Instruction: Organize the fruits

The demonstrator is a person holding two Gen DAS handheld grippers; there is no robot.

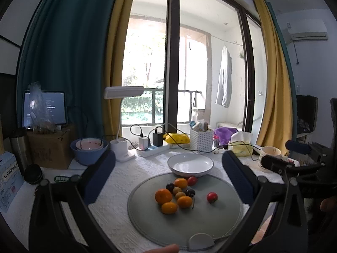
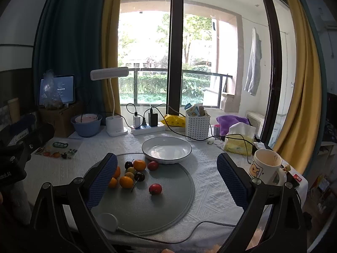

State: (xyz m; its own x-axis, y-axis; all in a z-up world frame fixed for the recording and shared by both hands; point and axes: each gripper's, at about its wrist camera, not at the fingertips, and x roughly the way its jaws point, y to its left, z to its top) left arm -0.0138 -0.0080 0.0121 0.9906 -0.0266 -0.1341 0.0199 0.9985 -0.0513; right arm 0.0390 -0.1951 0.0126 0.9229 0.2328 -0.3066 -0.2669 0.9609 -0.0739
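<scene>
Clearly, fruits: a cluster of oranges, dark cherries and pale small fruits lay on the round grey mat at the table's middle; one red fruit sat apart, another lay just beside the bowl.
Bowl: the white bowl stood empty at the mat's far edge.
Progress: judged not begun; every fruit remained to be sorted.
Left gripper: spread wide, holding nothing, above the mat.
Right gripper: likewise released and empty, its left finger hiding part of the cluster.
Surroundings: a mug, tissue pack and white basket stood toward the table's far and right edges.
Obstacles: cherry stems and tight packing could hinder a clean pick.
</scene>
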